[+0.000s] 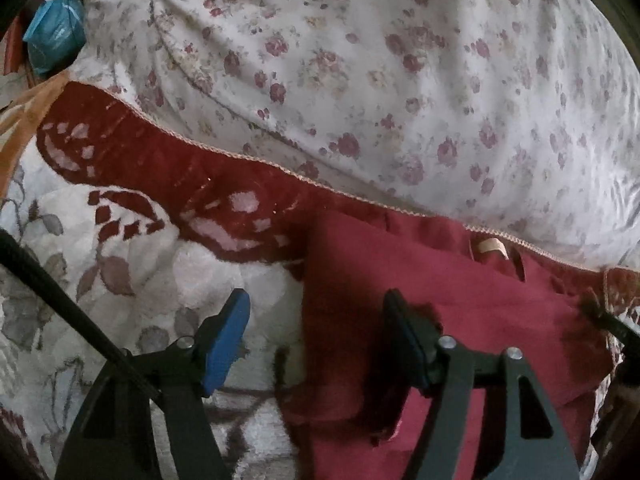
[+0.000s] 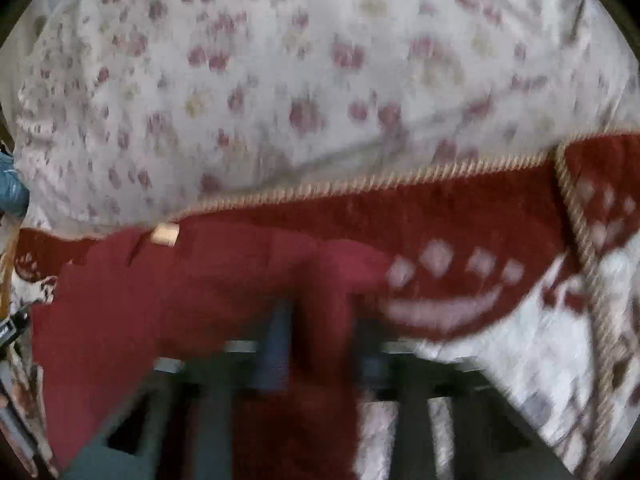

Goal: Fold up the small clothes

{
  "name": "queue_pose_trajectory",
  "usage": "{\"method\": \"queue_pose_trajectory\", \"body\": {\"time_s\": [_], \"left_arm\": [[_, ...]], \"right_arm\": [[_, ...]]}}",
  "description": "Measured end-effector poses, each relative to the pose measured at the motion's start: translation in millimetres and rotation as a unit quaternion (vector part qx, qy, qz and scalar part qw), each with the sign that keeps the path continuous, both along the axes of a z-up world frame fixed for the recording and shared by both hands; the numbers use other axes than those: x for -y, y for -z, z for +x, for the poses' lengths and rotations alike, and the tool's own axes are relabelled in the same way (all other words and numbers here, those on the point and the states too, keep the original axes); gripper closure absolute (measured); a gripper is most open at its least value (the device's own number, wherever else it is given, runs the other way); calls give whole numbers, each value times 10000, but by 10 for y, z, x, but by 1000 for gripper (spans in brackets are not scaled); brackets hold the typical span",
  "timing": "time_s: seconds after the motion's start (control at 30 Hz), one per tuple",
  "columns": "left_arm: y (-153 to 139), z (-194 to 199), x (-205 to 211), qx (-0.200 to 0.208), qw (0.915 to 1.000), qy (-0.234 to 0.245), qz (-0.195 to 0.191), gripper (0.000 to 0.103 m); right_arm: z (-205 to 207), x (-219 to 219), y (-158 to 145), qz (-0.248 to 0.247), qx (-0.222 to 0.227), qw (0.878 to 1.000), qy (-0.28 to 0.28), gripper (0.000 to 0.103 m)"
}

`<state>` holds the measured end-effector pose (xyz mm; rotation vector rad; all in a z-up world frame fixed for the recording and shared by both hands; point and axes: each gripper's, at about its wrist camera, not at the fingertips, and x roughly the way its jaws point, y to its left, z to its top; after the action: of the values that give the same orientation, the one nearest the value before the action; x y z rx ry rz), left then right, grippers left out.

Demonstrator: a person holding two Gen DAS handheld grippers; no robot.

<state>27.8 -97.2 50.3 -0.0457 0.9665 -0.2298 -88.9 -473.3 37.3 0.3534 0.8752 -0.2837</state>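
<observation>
Pinching a raised fold of the maroon garment [image 2: 208, 300] on the red-bordered blanket [image 1: 160, 168], the right gripper [image 2: 320, 344] is gripping cloth while the left gripper [image 1: 316, 344] is standing open over its edge; carrying the fold across evenly, without dragging, looks wisest.

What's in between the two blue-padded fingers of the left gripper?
In the left wrist view, the open left gripper has the cream flowered blanket and the left edge of the folded dark-red cloth garment beneath its gap; nothing is pinched.
</observation>
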Motion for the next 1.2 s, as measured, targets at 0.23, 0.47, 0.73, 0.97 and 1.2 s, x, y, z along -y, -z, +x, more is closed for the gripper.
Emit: {"method": "queue_pose_trajectory", "body": {"time_s": [0.23, 0.47, 0.73, 0.97, 1.2], "left_arm": [[-127, -79, -50, 166, 9996, 0, -219, 35], [-238, -229, -4, 317, 9987, 197, -350, 30], [88, -333, 269, 63, 9963, 503, 700, 29], [190, -286, 105, -155, 9983, 316, 459, 29], [200, -286, 96, -185, 9983, 328, 446, 27]], "right_arm": [[-60, 135, 54, -107, -178, 9993, 300, 90], [-546, -293, -310, -81, 146, 9993, -330, 64], [-700, -542, 12, -498, -373, 9970, -465, 64], [-782, -594, -319, -413, -49, 9981, -455, 51], [-625, -478, -34, -383, -587, 9974, -140, 48]]}}
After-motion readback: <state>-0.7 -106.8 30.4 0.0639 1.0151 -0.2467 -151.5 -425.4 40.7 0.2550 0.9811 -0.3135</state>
